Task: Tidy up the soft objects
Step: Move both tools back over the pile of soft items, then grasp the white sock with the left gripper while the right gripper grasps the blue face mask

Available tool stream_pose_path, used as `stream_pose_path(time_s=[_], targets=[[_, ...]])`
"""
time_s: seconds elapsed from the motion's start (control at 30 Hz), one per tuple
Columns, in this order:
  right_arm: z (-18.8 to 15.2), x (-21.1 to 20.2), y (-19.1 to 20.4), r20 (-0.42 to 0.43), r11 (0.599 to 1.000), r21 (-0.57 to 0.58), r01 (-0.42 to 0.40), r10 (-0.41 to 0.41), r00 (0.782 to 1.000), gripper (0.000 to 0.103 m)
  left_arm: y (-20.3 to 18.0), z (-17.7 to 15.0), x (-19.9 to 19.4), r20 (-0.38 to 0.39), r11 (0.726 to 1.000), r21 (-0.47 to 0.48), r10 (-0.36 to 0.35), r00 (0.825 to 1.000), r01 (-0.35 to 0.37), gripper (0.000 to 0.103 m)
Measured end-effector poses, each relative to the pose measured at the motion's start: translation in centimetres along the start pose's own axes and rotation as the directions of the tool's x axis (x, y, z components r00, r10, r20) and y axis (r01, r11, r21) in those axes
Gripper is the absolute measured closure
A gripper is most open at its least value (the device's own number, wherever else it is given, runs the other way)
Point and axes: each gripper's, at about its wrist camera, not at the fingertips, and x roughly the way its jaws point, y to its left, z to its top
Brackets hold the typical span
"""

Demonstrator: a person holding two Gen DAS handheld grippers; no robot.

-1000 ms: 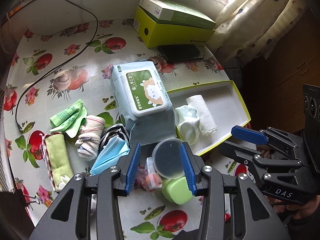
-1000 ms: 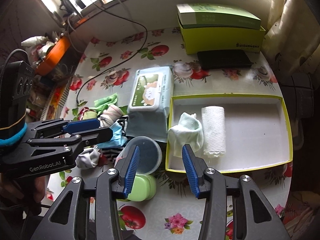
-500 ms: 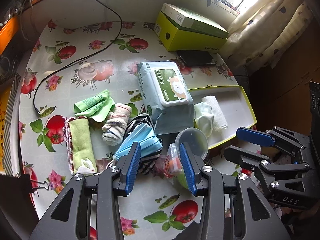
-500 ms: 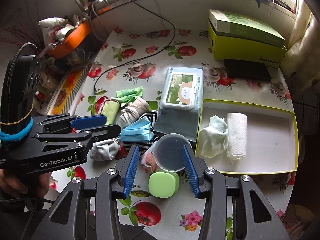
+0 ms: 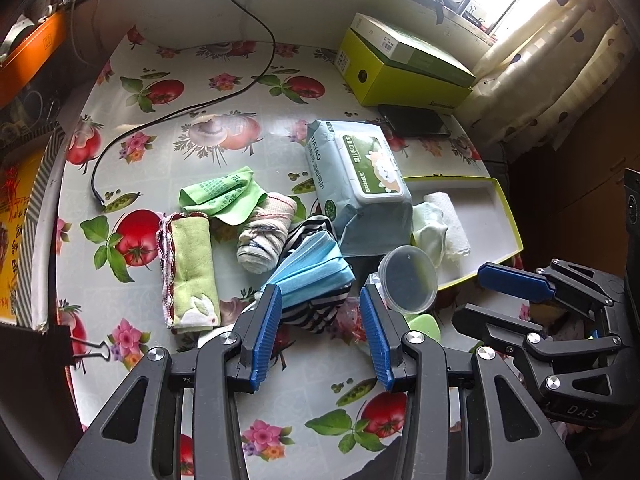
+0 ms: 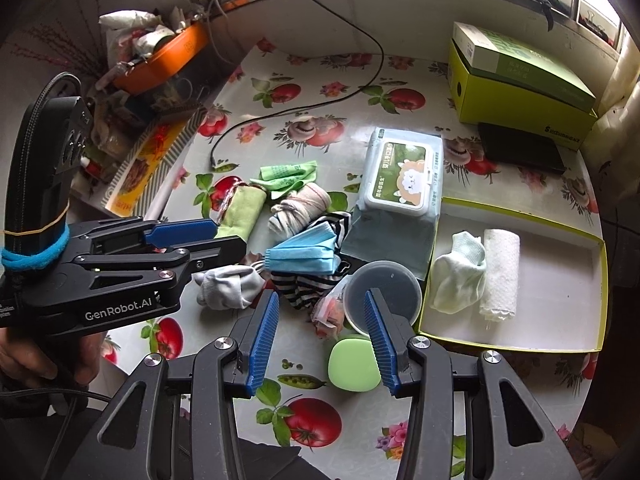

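Left gripper (image 5: 320, 334) fingers parted, empty, hovering above the table (image 5: 192, 128). Soft pile at table centre: rolled green towel (image 5: 188, 268) at 9 o'clock, blue face mask (image 5: 310, 274) central, atop striped cloth. The mask looks light, limp and likely to slip; best pinched across its folded middle. Right gripper (image 6: 320, 338) fingers likewise parted, empty. Tray (image 6: 560, 216) at 3 o'clock.

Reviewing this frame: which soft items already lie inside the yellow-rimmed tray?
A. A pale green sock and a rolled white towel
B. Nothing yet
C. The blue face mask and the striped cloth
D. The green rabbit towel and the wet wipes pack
A: the pale green sock and the rolled white towel lie side by side in the yellow-rimmed tray, while the other cloths remain out on the table.
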Motion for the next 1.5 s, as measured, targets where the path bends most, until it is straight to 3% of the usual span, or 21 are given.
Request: stream_pose_path(time_s=[0.77, 1.2, 1.5], targets=[[-0.1, 1.3, 1.2, -0.041, 0.999, -0.039, -0.027, 0.025, 0.999, 0.059, 3.5, -1.6, 0.0, 0.004, 0.996, -0.083, 0.04, 0.999, -0.039, 0.061], [0.0, 2.7, 2.1, -0.078, 0.997, -0.065, -0.043, 0.038, 0.996, 0.059, 7.8, -4.2, 1.0, -0.043, 0.984, -0.169, 0.05, 0.998, -0.057, 0.061], [-0.1, 3.3, 2.4, -0.102, 0.996, -0.074, -0.045, 0.037, 0.994, 0.059, 7.9, -5.7, 4.9, -0.128, 0.99, -0.126, 0.039, 0.991, -0.055, 0.061]])
